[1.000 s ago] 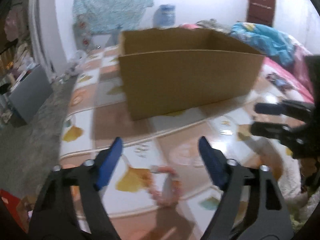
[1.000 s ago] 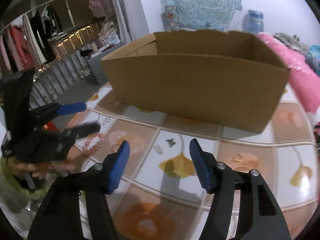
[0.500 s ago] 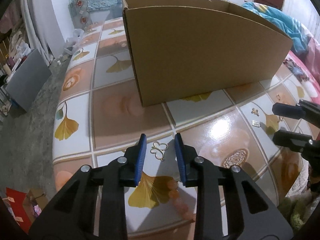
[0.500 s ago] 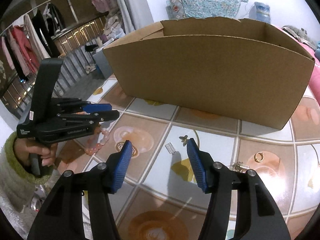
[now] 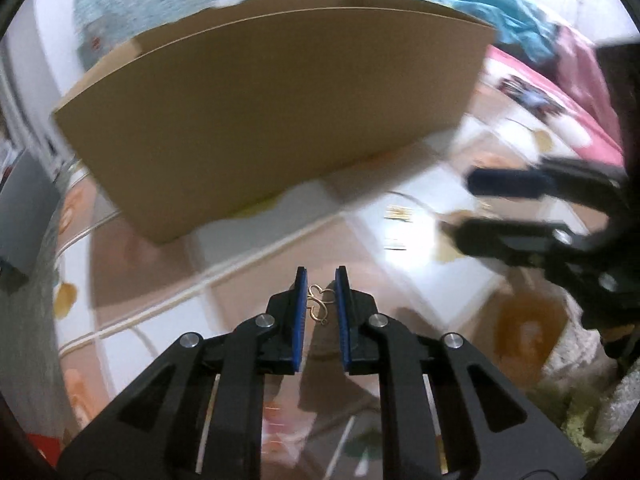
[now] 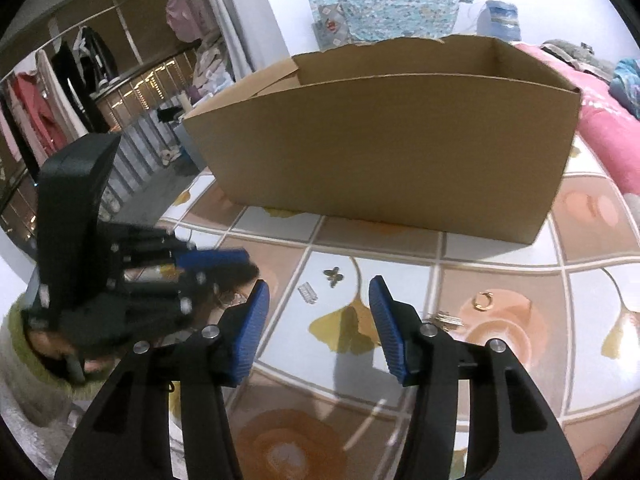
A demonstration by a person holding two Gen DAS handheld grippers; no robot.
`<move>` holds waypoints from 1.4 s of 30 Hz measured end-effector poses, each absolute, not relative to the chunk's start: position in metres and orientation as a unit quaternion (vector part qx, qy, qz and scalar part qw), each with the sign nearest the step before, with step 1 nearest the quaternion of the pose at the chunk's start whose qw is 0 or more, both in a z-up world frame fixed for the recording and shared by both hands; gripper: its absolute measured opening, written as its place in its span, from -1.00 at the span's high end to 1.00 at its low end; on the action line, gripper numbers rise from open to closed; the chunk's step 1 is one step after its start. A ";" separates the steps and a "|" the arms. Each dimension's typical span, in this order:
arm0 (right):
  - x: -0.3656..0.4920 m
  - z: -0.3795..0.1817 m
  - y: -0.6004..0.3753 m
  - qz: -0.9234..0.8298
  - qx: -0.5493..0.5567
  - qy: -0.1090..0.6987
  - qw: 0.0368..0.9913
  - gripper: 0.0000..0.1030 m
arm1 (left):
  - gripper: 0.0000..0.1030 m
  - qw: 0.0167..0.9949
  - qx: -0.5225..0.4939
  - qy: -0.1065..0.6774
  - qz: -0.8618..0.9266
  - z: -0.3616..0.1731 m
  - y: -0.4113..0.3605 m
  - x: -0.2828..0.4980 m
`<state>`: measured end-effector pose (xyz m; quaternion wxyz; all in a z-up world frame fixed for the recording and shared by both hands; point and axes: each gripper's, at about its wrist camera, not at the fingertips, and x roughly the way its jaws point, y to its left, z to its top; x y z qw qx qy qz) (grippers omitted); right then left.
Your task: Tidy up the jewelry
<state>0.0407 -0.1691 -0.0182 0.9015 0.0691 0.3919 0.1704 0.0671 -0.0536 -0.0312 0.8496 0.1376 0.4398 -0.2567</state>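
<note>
Left gripper (image 5: pixel 321 294) clenched on gold wire charm (image 5: pixel 319 304), lifted off tiled table (image 5: pixel 152 256), likely headed to cardboard box (image 5: pixel 280 104); right gripper (image 6: pixel 318 320) released, hovers over butterfly charm (image 6: pixel 333 276) and gold ring (image 6: pixel 483 300), seemingly next picks

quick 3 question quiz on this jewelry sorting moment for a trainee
1. True or false: the left gripper is closed on a gold wire butterfly charm.
2. Multiple choice: the right gripper is (A) shut on a ring, (B) open and holding nothing, (C) inside the box.
3. Fill in: the gold hoop ring lies on the tiled table, on the ____ side of the right gripper in its own view.

Key: 1 true. 2 B. 3 right. The cardboard box stands behind all of these pieces.
</note>
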 end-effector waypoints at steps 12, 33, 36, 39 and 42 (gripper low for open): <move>0.031 -0.019 -0.176 0.169 0.082 0.386 0.903 0.01 | 0.27 0.852 0.120 0.430 -0.274 -0.022 -0.052 0.031; 0.025 -0.023 -0.183 0.170 0.100 0.383 0.902 0.01 | 0.42 0.844 0.109 0.437 -0.290 -0.031 -0.065 0.030; 0.024 -0.023 -0.184 0.171 0.101 0.383 0.902 0.01 | 0.44 0.845 0.127 0.435 -0.284 -0.031 -0.066 0.028; 0.024 -0.023 -0.184 0.172 0.102 0.382 0.902 0.01 | 0.43 0.844 0.154 0.428 -0.283 -0.031 -0.068 0.027; 0.024 -0.024 -0.182 0.174 0.101 0.382 0.902 0.01 | 0.43 0.839 0.157 0.432 -0.291 -0.031 -0.068 0.030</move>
